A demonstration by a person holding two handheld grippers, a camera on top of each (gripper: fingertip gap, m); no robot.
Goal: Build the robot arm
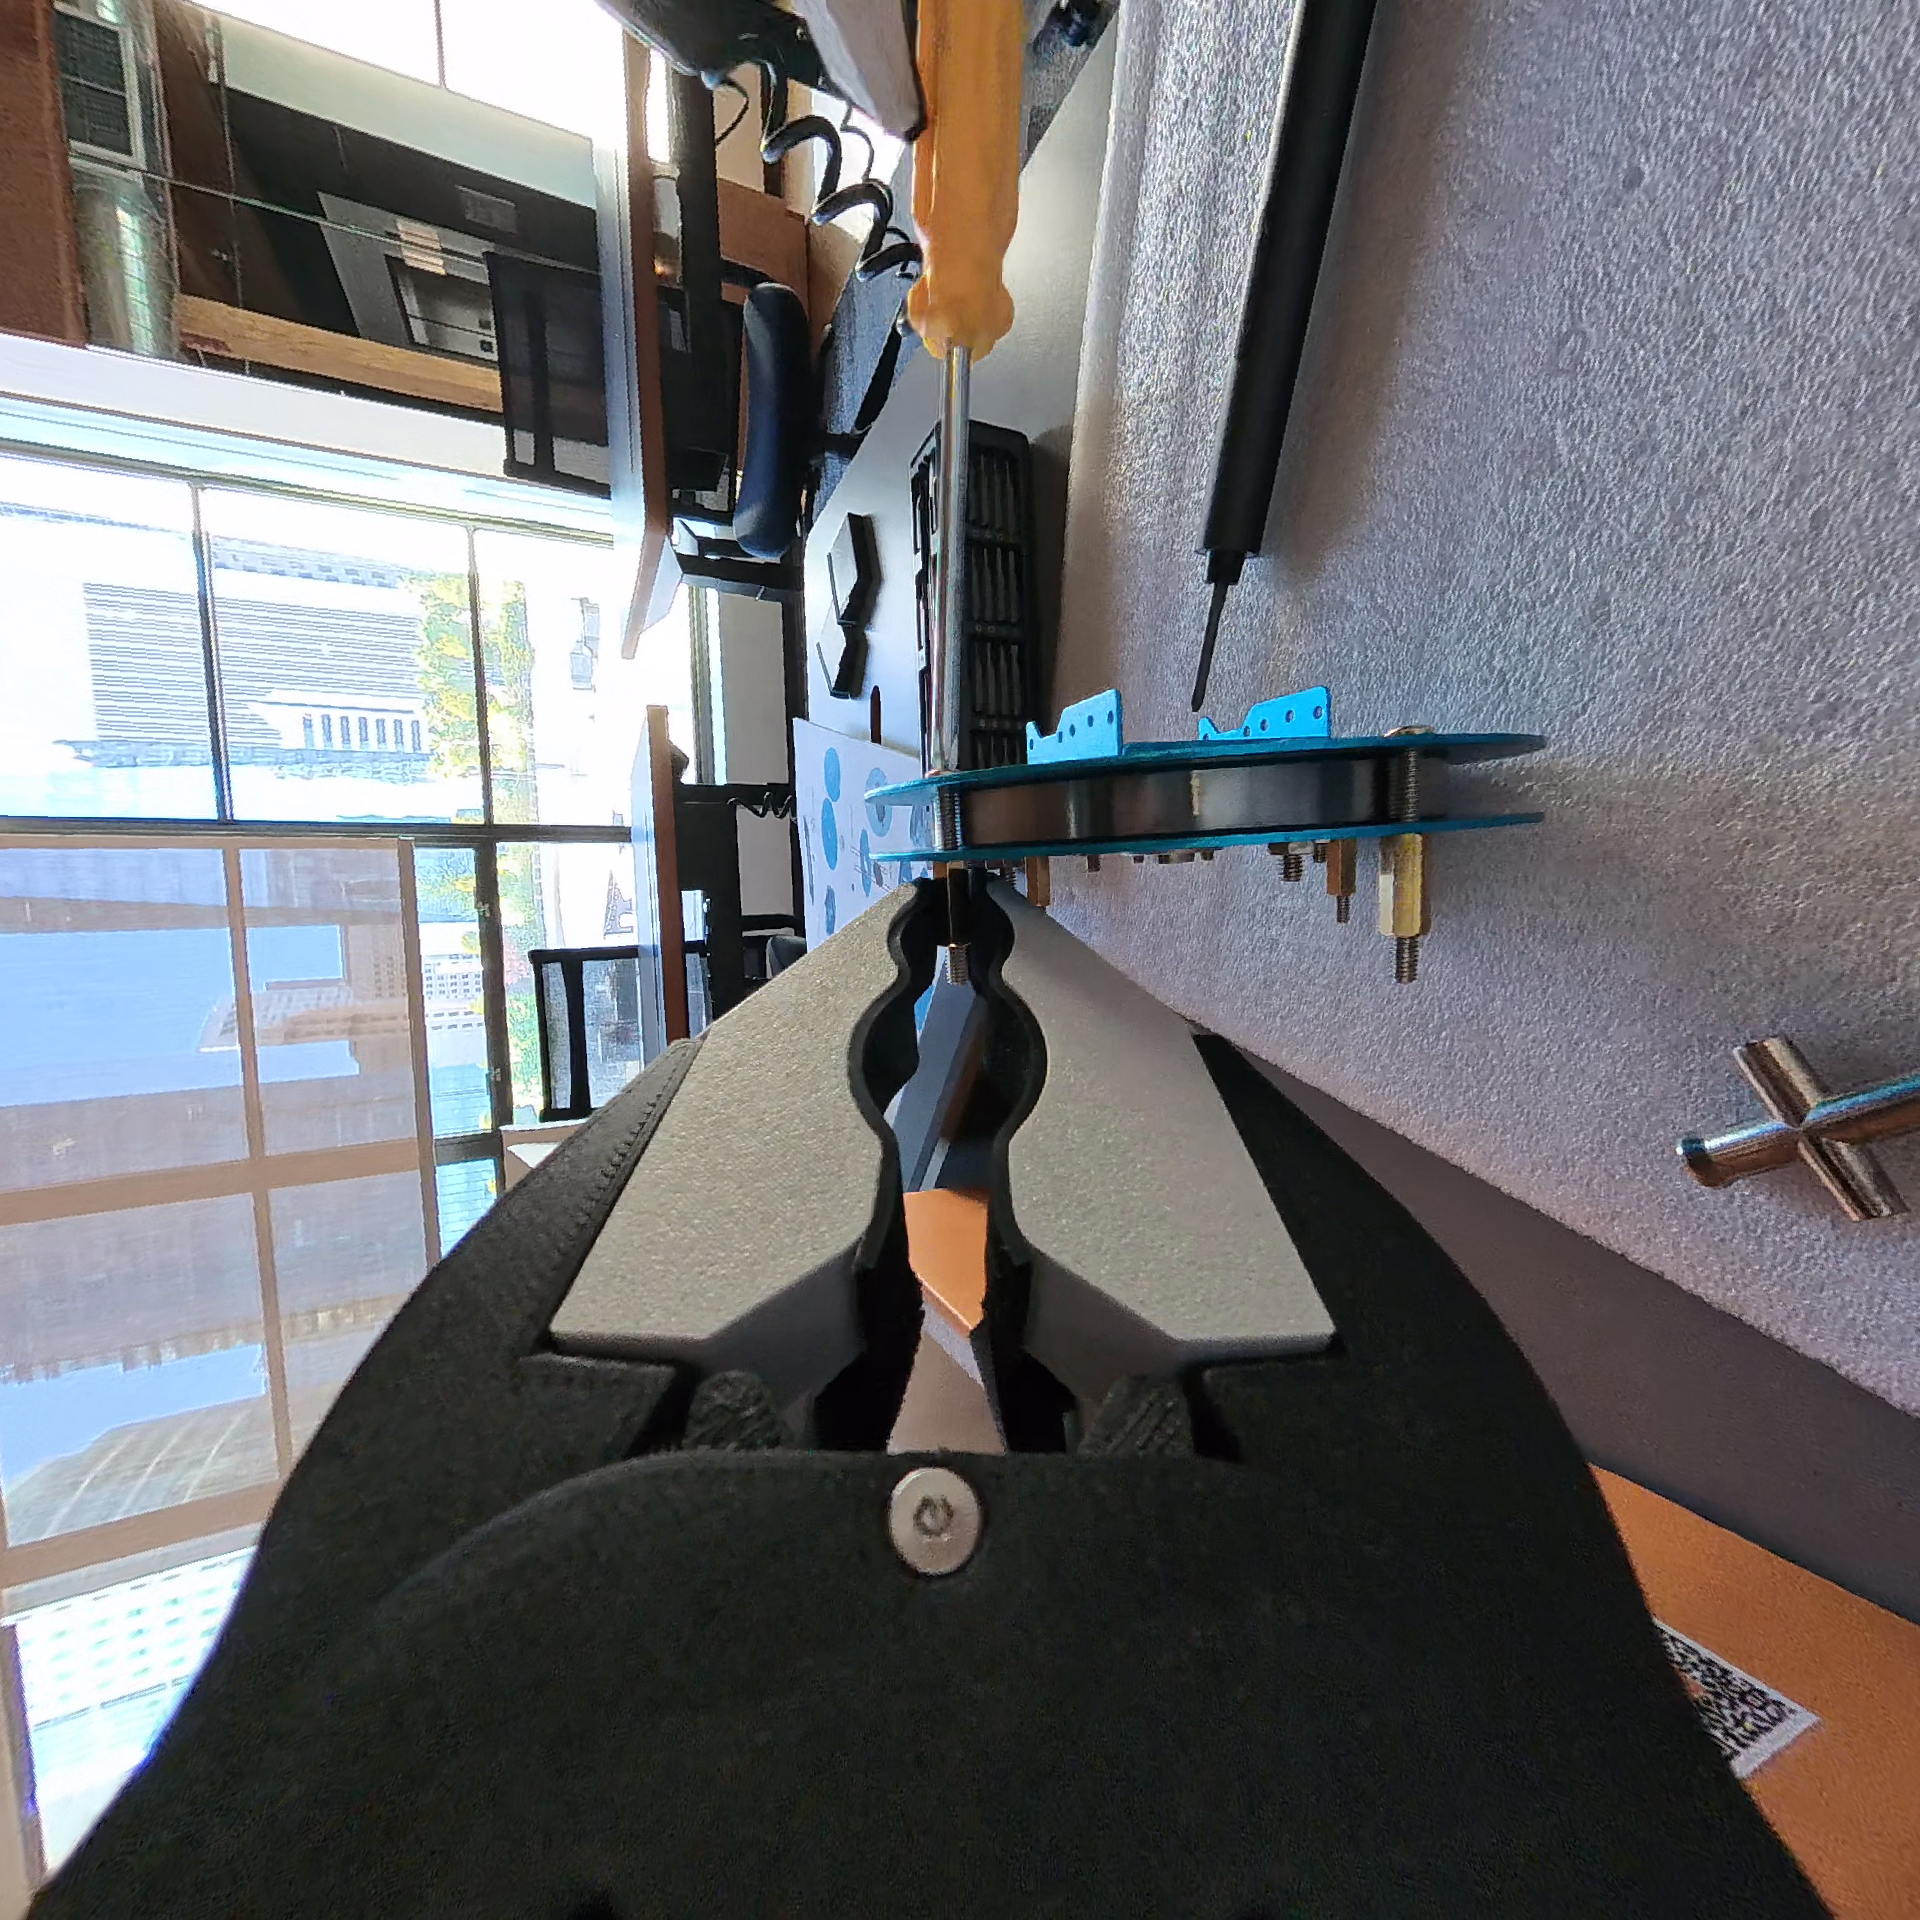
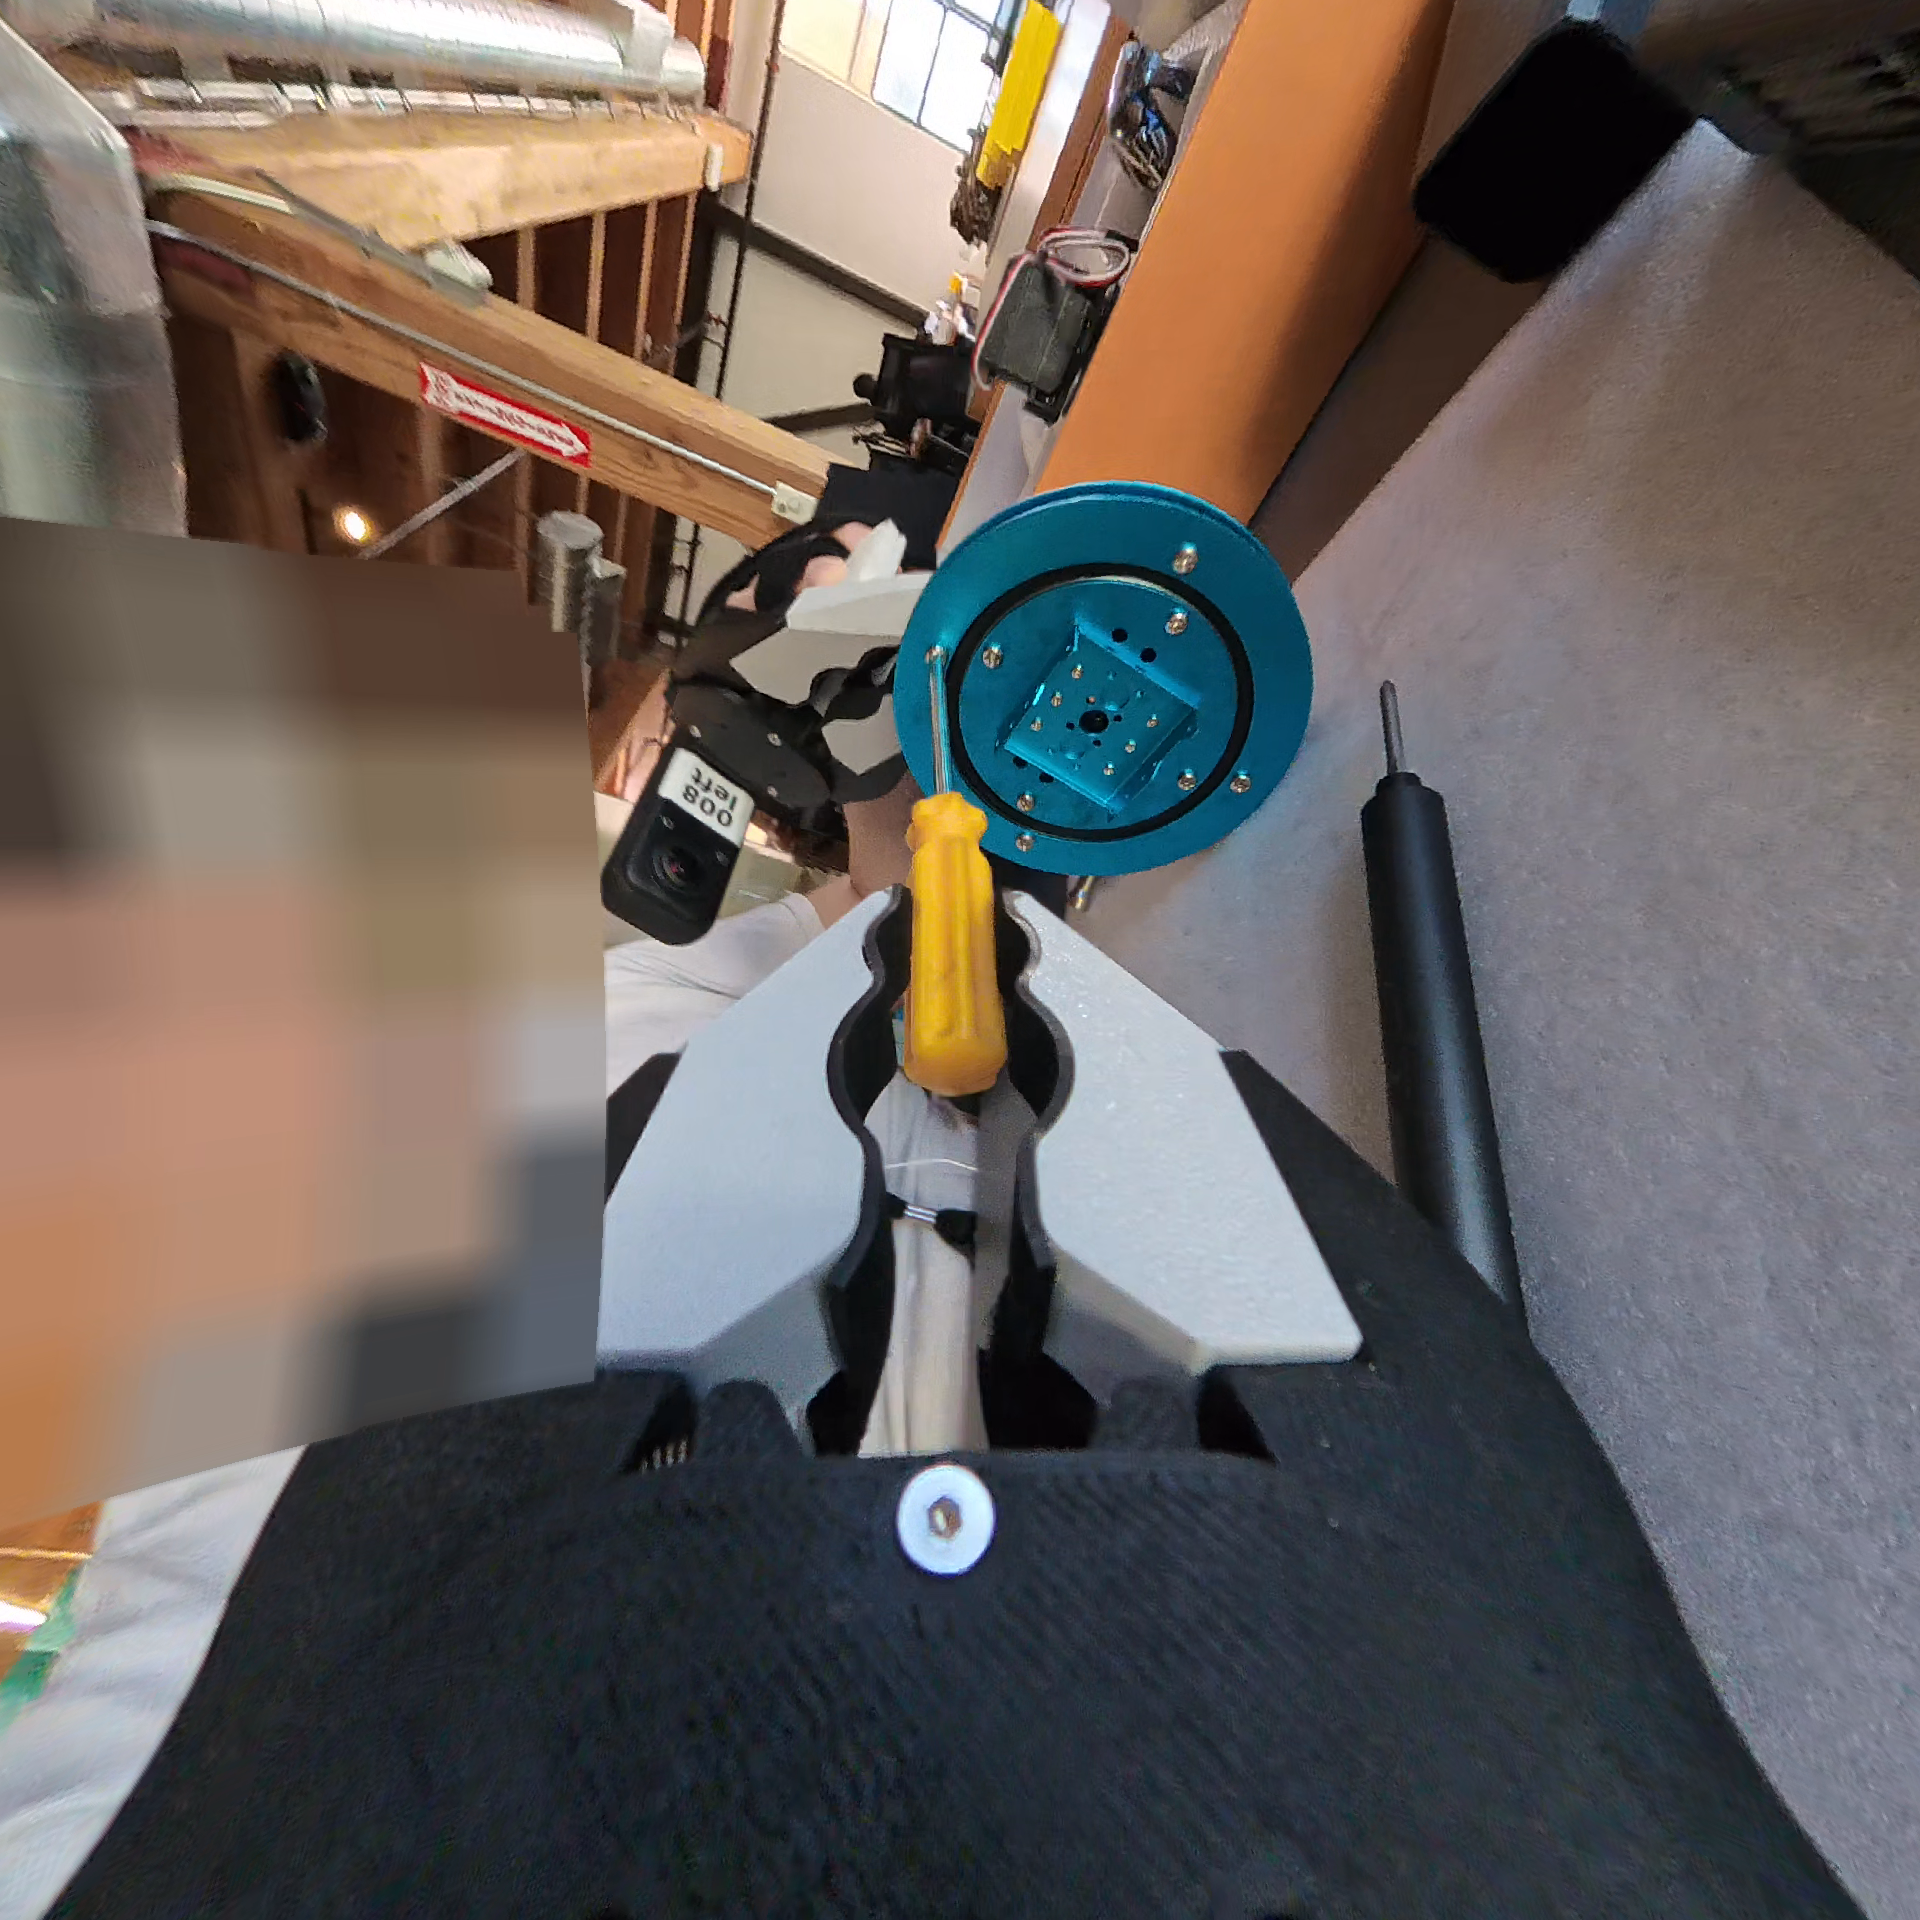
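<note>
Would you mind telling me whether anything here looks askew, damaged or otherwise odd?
Nothing looks damaged or spilled. The blue disc assembly stands on edge on the grey mat; the left gripper clamps one of its brass standoffs. The right gripper holds a yellow screwdriver against a rim screw.

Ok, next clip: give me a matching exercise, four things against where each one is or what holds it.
Things:
1. yellow screwdriver
2. brass standoff
3. black screwdriver
4. metal cross wrench

States:
A. lying loose on the grey mat, near the mat's edge
B. pinched at the tips of the left claw
C. lying on the mat beside the blue disc assembly
D. gripped by its handle in the right claw

Pairs: 1-D, 2-B, 3-C, 4-A
</note>
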